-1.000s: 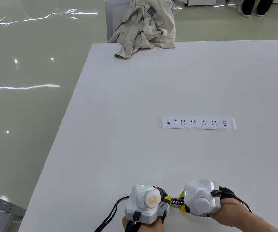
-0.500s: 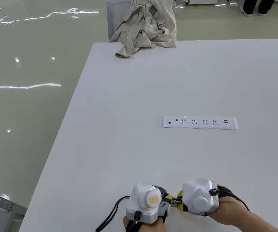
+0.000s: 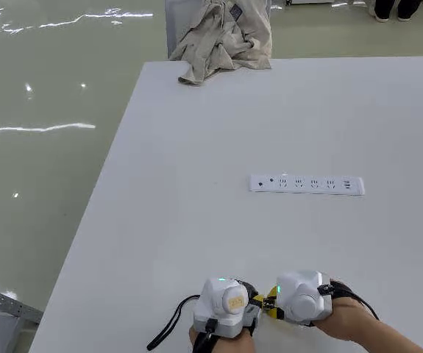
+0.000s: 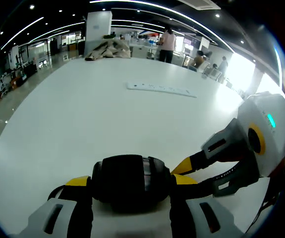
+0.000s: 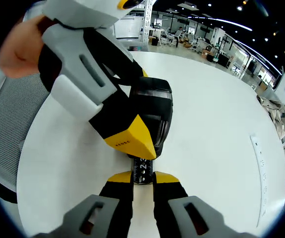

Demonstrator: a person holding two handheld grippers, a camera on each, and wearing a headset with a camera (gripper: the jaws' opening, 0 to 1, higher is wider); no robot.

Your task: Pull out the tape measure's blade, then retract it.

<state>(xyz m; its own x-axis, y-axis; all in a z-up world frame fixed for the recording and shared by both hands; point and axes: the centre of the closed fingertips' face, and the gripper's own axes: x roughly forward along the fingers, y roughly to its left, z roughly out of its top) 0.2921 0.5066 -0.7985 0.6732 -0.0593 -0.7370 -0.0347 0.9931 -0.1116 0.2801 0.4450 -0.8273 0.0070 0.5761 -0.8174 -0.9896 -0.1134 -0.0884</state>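
Our left gripper (image 4: 131,184) clamps the tape measure case (image 4: 131,171) at bottom centre of the head view, by the table's (image 3: 196,184) near edge. Our right gripper (image 5: 143,179) pinches the blade's (image 5: 143,167) short exposed stub, whose long axis runs straight from the case toward it.

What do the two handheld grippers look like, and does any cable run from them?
Both the left gripper and the right gripper have a rounded white housing, slotted grey jaw bases and black jaws ending in yellow tips. A small green light glows on the right housing; a round yellowish label marks the left. A black cable hangs from the left gripper.
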